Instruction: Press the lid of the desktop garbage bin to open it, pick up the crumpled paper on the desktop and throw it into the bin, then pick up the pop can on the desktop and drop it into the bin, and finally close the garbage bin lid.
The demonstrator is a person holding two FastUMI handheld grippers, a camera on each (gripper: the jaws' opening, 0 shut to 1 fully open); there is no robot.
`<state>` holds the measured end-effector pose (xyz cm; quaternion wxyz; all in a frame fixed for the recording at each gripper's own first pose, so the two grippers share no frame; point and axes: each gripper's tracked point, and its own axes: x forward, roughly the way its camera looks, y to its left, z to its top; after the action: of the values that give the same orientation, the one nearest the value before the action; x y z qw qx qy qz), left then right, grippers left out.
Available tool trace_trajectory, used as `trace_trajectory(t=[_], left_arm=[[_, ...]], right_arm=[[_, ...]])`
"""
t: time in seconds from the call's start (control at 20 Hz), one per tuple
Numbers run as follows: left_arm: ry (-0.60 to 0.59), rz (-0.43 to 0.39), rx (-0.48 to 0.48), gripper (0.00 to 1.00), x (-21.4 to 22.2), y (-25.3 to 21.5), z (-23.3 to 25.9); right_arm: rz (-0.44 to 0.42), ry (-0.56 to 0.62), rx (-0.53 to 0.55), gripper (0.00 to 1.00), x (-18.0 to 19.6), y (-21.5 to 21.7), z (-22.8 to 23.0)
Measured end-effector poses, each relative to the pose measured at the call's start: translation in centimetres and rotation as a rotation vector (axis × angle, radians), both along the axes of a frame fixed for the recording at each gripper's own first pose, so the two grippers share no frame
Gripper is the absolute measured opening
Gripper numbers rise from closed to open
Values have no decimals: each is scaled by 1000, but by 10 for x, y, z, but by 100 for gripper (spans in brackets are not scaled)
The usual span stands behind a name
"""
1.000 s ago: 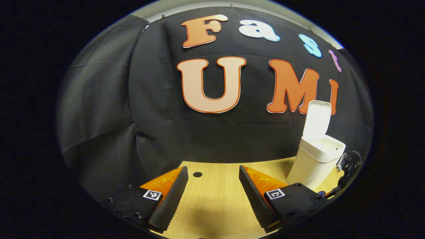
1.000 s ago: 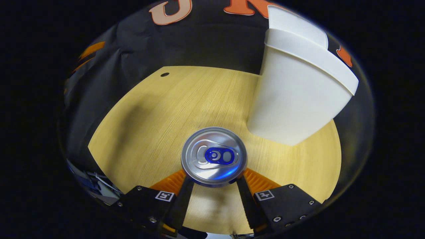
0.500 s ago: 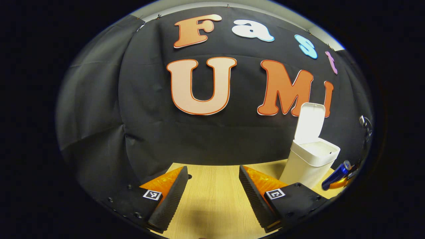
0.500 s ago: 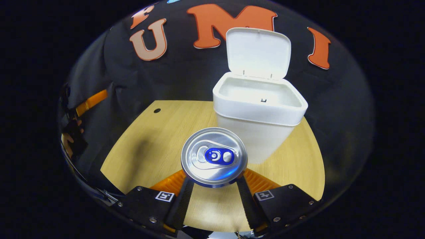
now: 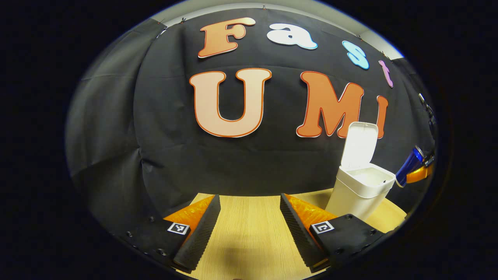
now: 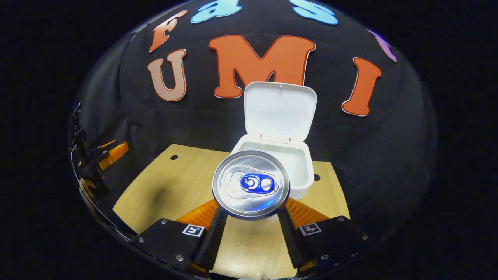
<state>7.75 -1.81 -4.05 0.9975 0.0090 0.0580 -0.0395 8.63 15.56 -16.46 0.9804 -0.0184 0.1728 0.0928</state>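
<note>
Right gripper (image 6: 249,219) has the pop can (image 6: 251,183) pinched between its two fingers, one on each side, so the can cannot slip. In the right gripper view we look down on the can's shiny top with its blue tab. The can is held up in the air, in front of the white garbage bin (image 6: 299,182). The bin's lid (image 6: 279,112) stands straight up at the back, so the hole is wide open and ready. I think the can is being carried over the hole so it can drop in. It looks close to the front rim but maybe not quite over the middle yet, so letting go now could make it hit the edge. No crumpled paper lies on the wooden desk (image 6: 167,186), so my guess is it is already in the bin. Far off at the left edge, the other gripper can be seen, out of the way.

In the left gripper view, the left gripper (image 5: 249,229) has its fingers spread wide and holds nothing. It waits low over the desk (image 5: 249,241), off to the side, so it does not bump the bin (image 5: 360,192). At the right edge, the blue can (image 5: 408,166) hangs tilted in the air, just beside the open bin and higher than its rim.
</note>
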Motion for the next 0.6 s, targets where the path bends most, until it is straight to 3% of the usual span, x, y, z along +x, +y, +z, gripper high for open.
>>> trace_trajectory(t=[0.25, 0.35, 0.5, 0.55, 0.6], left_arm=[[4, 8, 5, 98, 2, 3, -1], [6, 17, 6, 98, 4, 5, -2], [12, 28, 8, 98, 7, 11, -5], [14, 34, 9, 98, 8, 13, -6], [14, 38, 10, 98, 9, 15, -6]], right_arm=[[-50, -67, -27, 73, 34, -22, 34], [-64, -81, -32, 68, 52, -25, 40], [-90, -64, -29, 76, 78, -29, 35], [-92, -51, -26, 72, 85, -30, 31], [-98, -37, -26, 77, 89, -32, 27]])
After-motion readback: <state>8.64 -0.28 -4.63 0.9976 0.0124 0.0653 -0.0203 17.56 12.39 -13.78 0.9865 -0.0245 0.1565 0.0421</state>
